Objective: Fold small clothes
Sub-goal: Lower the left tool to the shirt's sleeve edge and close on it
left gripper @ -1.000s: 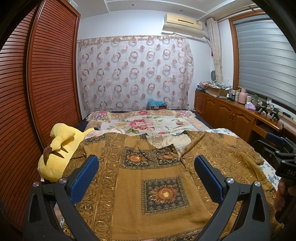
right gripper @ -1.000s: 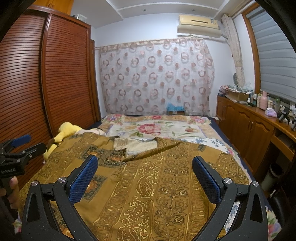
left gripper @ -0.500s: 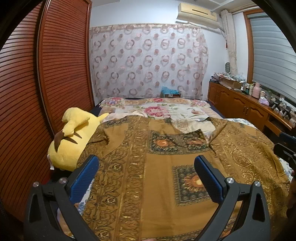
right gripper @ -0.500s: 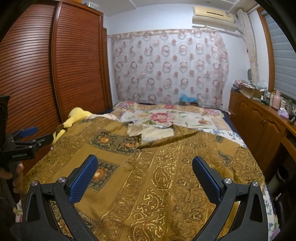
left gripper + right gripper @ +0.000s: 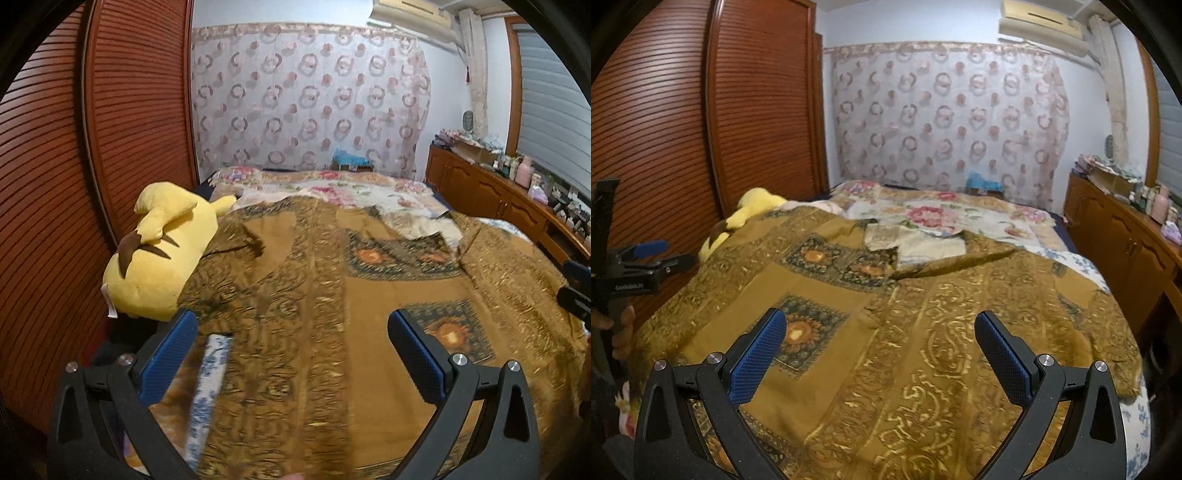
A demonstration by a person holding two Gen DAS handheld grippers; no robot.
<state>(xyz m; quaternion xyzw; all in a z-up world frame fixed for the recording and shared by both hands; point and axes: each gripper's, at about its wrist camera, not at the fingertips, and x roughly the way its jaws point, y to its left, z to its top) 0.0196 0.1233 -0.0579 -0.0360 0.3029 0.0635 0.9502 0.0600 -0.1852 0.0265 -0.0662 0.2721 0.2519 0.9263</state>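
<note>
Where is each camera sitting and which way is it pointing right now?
Left wrist: rides the left tongs, faces along the bed toward the curtain; its open blue-padded fingers show over the brown patterned garment, beside the yellow plush toy.
Right wrist: rides the right tongs, facing the same way; its open fingers show, plus the left tongs and a hand.
Shared: garment, plush toy, curtain, wooden cabinet.

small white lettering on the left gripper [image 5: 646, 254] is too blurred to read.
</note>
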